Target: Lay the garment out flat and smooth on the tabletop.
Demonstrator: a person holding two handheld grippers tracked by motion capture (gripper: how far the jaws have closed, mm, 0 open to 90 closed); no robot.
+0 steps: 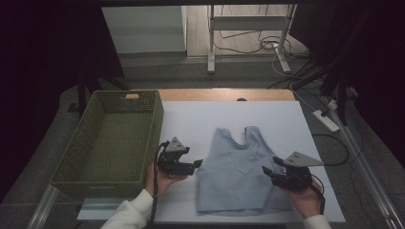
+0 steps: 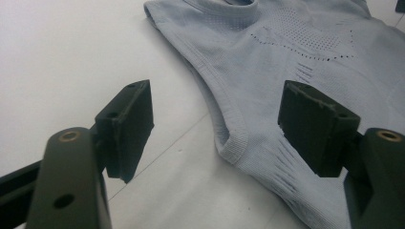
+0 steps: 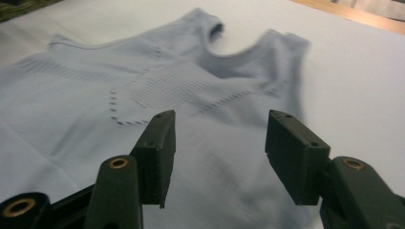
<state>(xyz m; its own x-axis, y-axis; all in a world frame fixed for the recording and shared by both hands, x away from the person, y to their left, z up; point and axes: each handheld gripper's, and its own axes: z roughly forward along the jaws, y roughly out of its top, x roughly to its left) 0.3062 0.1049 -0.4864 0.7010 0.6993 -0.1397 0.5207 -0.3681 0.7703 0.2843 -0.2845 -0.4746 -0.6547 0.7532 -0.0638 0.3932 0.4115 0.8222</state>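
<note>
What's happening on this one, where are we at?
A person holds a tool in each hand beside a pale blue sleeveless knit top lying flat on the white table. The left tool and right tool are both open, holding nothing. A green woven basket stands at the left.

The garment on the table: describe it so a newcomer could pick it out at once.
Start at the white sheet covering the table, right of the green woven basket. In the sheet's middle lies the pale blue-grey sleeveless knit top, flat, shoulder straps pointing away from the person. It is the one piece of cloth there, lying between the left hand-held gripper and the right hand-held gripper.
</note>
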